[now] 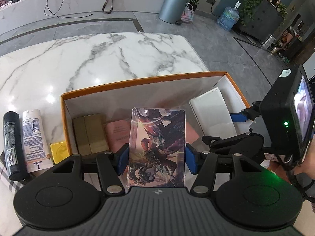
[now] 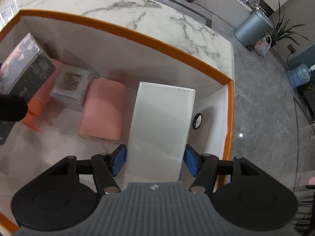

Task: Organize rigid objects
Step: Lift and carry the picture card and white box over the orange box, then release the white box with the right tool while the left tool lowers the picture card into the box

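Boxes are going into the orange-rimmed carton (image 1: pixel 137 81) that sits at the near right corner of the marble counter (image 1: pixel 98 59). The left claw (image 1: pixel 156 155) is clamped on a picture-printed box (image 1: pixel 157 147), blue pads pressed to its two long sides, held above the middle of the carton near its front wall. The right claw (image 2: pixel 155 161) grips a plain white box (image 2: pixel 161 122) the same way, lowered toward the carton's right end. Already inside lie a tan box (image 1: pixel 89 132), a pink box (image 2: pixel 102 112), a clear-lidded case (image 2: pixel 69 84) and an orange bottle (image 2: pixel 37 106); a small round object (image 2: pixel 197 121), perhaps a cap, rests by the right wall. Outside, along the counter's left near edge, a black tube (image 1: pixel 11 145), a white lotion tube (image 1: pixel 35 139) and a yellow piece (image 1: pixel 59 150) wait.

The step in hand looks like placing both held boxes. Next, each must be set flat on bare carton floor: the white one between the pink box and the right wall, clear of the round object, then released.
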A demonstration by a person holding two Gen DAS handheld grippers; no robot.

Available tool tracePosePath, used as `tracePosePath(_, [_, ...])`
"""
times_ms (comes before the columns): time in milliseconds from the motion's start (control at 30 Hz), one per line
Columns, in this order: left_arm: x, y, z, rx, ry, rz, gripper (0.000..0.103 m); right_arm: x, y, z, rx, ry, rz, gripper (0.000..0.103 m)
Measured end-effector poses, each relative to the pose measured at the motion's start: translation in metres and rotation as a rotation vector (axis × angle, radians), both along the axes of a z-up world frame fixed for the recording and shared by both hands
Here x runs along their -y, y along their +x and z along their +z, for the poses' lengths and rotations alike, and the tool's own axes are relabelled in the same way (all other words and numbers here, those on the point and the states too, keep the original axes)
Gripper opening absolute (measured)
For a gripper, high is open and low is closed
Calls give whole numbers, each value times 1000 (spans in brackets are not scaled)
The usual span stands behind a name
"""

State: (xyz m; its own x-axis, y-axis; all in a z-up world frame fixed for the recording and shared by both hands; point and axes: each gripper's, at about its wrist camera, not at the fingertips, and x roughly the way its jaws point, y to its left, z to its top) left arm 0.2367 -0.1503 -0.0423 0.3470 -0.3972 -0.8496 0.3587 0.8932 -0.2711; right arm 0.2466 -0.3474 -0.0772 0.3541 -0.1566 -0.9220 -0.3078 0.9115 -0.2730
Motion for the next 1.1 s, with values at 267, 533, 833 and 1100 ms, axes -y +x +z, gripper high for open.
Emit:
tracePosePath(267, [-1, 3, -7, -24, -3, 2, 66, -12, -1, -10, 20, -97, 57, 64])
tracePosePath(533, [-2, 5, -9, -38, -4, 9, 66, -19, -9, -11, 31, -165, 91, 65])
tracePosePath(833, [1, 3, -12, -59, -13, 0, 66, -11, -19, 1, 34, -57, 123, 45])
tracePosePath(1100, [14, -4, -23, -117, -16, -16, 66, -3, -19, -8, -6, -5, 84, 34])
